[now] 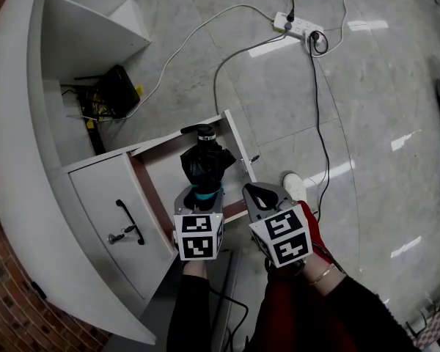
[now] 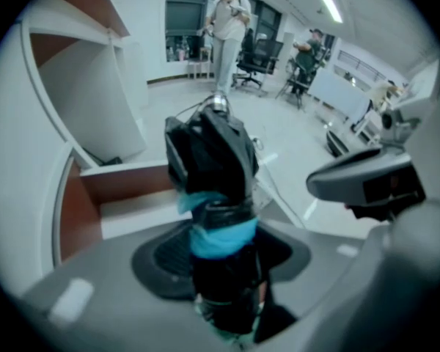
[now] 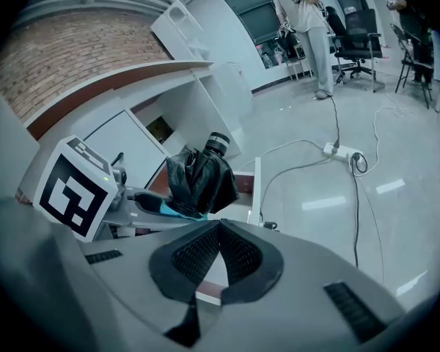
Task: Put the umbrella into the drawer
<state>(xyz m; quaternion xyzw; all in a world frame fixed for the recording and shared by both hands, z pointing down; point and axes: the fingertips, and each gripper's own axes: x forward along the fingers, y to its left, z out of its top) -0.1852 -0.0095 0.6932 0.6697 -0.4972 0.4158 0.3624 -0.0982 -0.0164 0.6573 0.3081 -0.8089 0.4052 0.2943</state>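
A folded black umbrella (image 1: 204, 163) with a teal strap stands upright between the jaws of my left gripper (image 1: 203, 194), which is shut on its lower part. It hangs over the open white drawer (image 1: 235, 144) of the cabinet, its capped tip pointing toward the drawer's back. In the left gripper view the umbrella (image 2: 213, 160) rises from the left gripper (image 2: 224, 251), with the drawer (image 2: 125, 189) behind it. My right gripper (image 1: 261, 195) is just to the right, near the drawer's front corner, shut and empty. From the right gripper (image 3: 220, 224) I see the umbrella (image 3: 198, 178) ahead on the left.
A cabinet door with a black handle (image 1: 128, 222) and a key sits left of the drawer. A black device (image 1: 117, 90) lies in the open shelf. A power strip (image 1: 297, 26) and cables cross the floor. A white shoe (image 1: 295, 188) is by the drawer. People (image 2: 224, 28) and chairs stand far off.
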